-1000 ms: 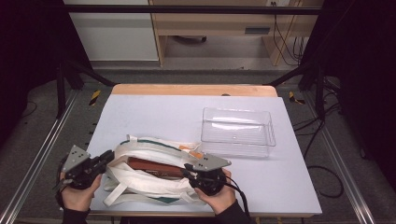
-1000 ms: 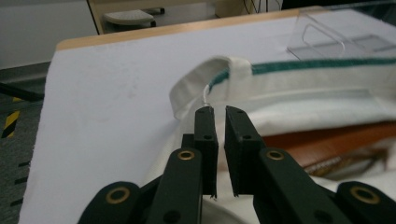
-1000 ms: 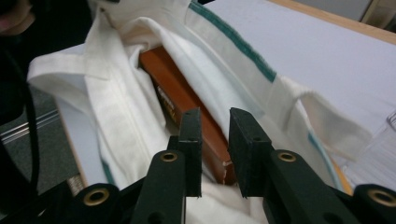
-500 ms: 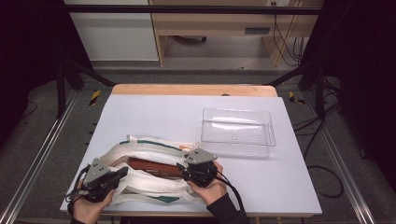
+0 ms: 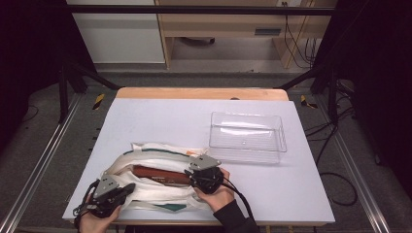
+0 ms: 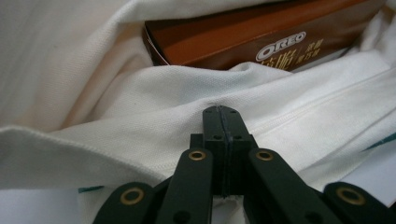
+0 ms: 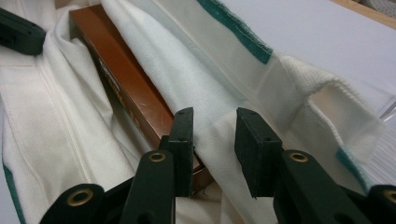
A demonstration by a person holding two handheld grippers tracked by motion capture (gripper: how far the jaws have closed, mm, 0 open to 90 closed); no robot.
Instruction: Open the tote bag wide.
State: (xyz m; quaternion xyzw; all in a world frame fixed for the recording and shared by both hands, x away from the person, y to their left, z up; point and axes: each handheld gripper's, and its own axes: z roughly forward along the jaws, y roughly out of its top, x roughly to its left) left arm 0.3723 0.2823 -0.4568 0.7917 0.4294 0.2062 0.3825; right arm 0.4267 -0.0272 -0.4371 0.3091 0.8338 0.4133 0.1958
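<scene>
A white table with a wooden far edge stands in a dark room, metal rails along both sides and cables on the floor at the right; a clear plastic tray sits on the right half of the table, toward the far side, well apart from the hands. At the near edge, left of centre, lies a white cloth bag with green trim, its mouth spread open; inside it lies a brown Oreo box, long and flat, its printed name readable in the left gripper view.

The left gripper lies low at the bag's near left corner, held by the left hand; in the left gripper view its jaws stand pressed together, and the bag's near wall lies right at their tips, though whether cloth is pinched between them cannot be told.

The right gripper sits at the bag's right end, gripped by the right hand; in the right gripper view its jaws stand part-way apart and have just been closing; a fold of the bag's white cloth runs up between them; the left jaw lies against the box's end.
</scene>
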